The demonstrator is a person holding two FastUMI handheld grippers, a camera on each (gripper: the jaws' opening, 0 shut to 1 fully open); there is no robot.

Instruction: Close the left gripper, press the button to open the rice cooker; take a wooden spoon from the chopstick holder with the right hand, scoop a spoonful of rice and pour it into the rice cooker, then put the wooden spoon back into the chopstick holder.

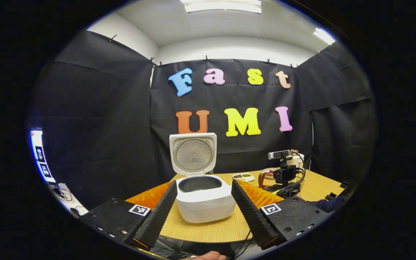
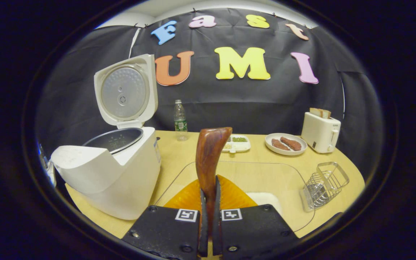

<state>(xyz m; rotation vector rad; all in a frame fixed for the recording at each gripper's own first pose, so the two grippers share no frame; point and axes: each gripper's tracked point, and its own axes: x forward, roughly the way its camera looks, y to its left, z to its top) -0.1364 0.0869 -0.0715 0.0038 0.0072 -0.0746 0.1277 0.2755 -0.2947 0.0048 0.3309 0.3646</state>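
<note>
Rice cooker (image 2: 121,173) sits lid-up on the table (image 2: 179,155).
Right gripper (image 2: 208,202) clamps the wooden spoon (image 2: 209,155); left gripper (image 1: 203,206) gapes wide.

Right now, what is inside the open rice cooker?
The rice cooker holds a dark metal inner pot. Its visible inner wall looks bare, but the rim hides the bottom, so rice there cannot be ruled out.

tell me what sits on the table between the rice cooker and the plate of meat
In the right gripper view, a clear plastic water bottle and a small white divided tray stand between the white rice cooker and the white plate.
</note>
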